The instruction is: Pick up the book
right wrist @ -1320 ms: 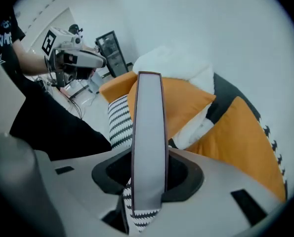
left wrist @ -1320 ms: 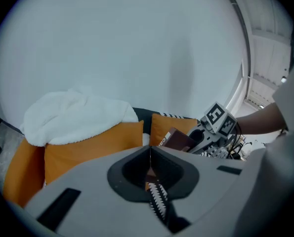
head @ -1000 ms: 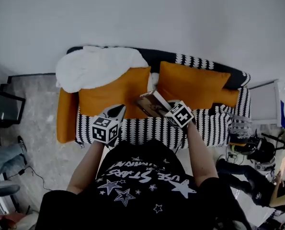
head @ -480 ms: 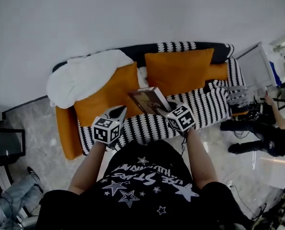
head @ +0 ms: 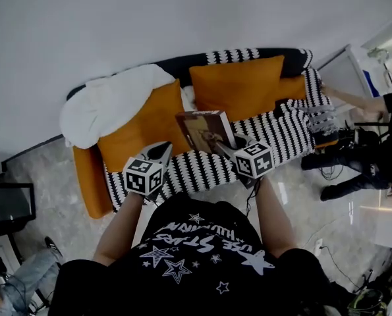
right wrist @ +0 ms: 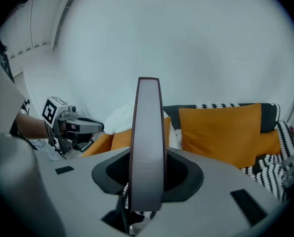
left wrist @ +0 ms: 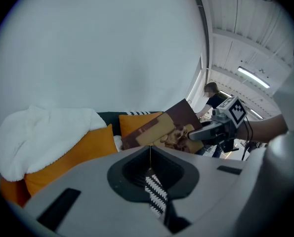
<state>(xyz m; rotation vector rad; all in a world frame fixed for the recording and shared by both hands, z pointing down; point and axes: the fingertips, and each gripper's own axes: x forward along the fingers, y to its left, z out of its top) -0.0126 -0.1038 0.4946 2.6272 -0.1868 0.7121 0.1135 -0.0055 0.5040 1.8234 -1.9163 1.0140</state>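
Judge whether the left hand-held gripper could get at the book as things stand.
Probably yes. The book is held up by the right hand-held gripper, and nothing stands between it and the left hand-held gripper, whose jaws are shut.

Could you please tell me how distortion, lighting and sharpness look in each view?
Head view: wide-angle bending curves the sofa; light soft and even, one glare patch on the floor. Left gripper view: dark vignetted corners, book fairly sharp, ceiling strip light bright. Right gripper view: dark corners too; the book's edge, close to the lens, looks slightly soft.
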